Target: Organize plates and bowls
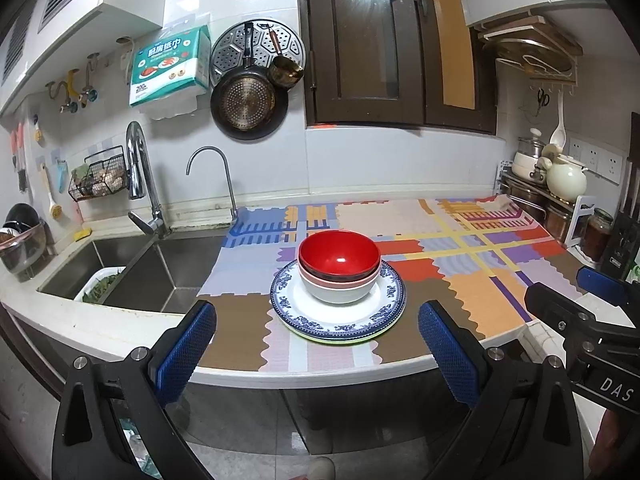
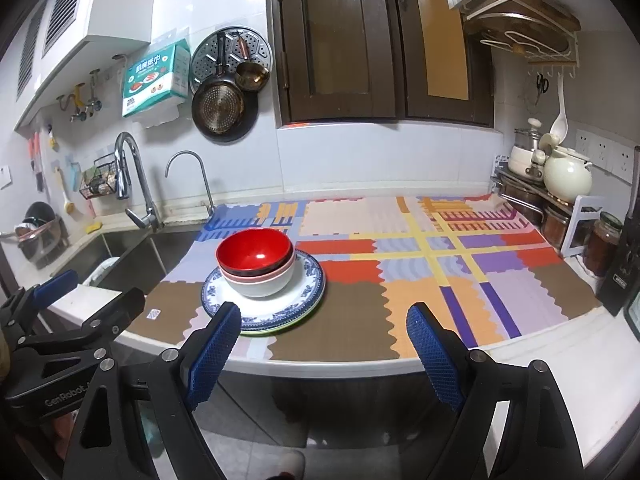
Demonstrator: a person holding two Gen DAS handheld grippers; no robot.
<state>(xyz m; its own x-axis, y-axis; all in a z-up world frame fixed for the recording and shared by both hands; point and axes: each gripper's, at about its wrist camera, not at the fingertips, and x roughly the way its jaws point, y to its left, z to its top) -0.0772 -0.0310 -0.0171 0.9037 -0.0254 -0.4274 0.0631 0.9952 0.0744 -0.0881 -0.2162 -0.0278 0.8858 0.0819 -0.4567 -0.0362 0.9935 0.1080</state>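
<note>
Left wrist view, left to right: sink (image 1: 132, 268) at left edge, then left gripper (image 1: 318, 332) wide apart and empty, low centre. Just above: nested bowls, red bowl (image 1: 339, 255) uppermost, on stacked plates (image 1: 338, 322), probably gathered for one lift. Right gripper (image 1: 568, 292) spread, empty, at right edge. Patchwork mat (image 1: 480, 296) beyond; nothing blocking approach.

glossy red bowl (image 1: 339, 257), steel sink (image 1: 160, 276)
</note>
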